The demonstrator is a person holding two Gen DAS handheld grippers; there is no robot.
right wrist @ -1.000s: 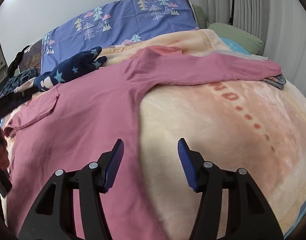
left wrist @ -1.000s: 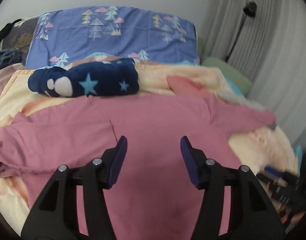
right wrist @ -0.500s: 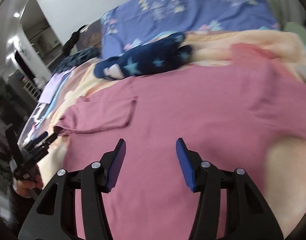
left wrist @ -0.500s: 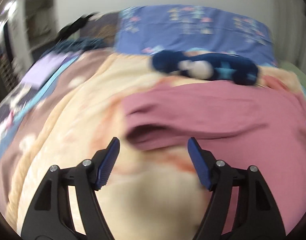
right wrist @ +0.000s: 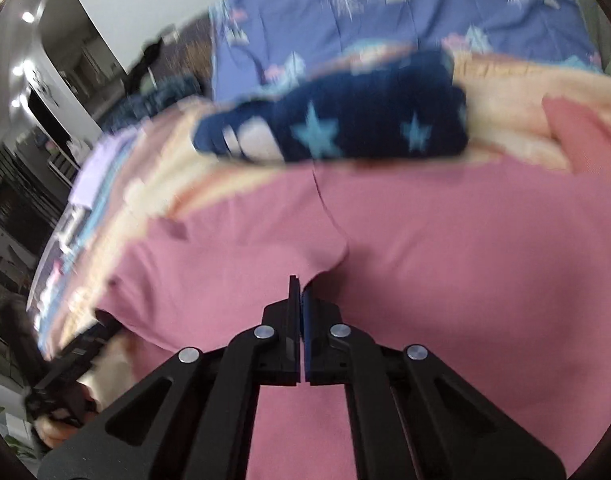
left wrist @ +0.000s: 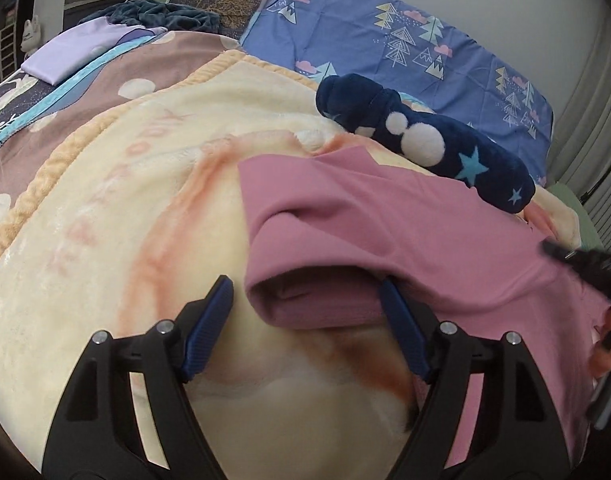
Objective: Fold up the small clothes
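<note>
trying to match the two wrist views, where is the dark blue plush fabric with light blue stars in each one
Left wrist view: the dark blue plush fabric with light blue stars lies upper right, running diagonally, above the pink garment's sleeve.
Right wrist view: it sits upper centre, blurred, just beyond the pink garment.
Shared landmark: the blue tree-print bedding behind it.

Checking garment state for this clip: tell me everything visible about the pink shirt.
The pink shirt is plain, matte, soft knit, long-sleeved. It lies spread on a cream blanket, one sleeve folded inward, its open ribbed cuff gaping between the open pads of the left gripper. The right gripper has just closed, shut on a fold of the body fabric. A navy starred plush roll rests on its far edge.
</note>
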